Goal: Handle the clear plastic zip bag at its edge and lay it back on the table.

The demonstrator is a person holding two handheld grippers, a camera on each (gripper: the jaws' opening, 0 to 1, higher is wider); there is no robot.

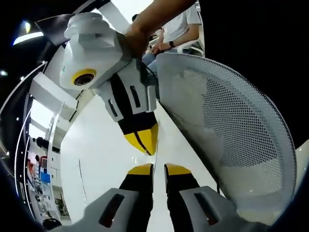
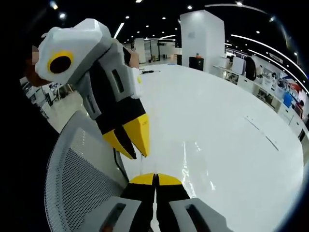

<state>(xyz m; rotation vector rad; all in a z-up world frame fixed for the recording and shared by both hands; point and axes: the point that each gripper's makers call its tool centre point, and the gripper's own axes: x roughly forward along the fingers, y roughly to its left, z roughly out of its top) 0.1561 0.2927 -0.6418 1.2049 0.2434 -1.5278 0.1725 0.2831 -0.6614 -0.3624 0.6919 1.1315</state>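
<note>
The clear zip bag is a faint film with glints over the white table, just right of my right gripper's tips. My right gripper has its yellow tips pressed together, apparently on the bag's near edge. In the right gripper view the left gripper comes in from the upper left, tips almost meeting mine. In the left gripper view my left gripper holds a narrow gap between its jaws, and I cannot see the film in it. The right gripper points down at it, a hand gripping its body.
A white mesh chair back curves close on the right of the left gripper view and appears again as the chair back at lower left. A seated person is behind. Desks and shelves stand beyond the table's far edge.
</note>
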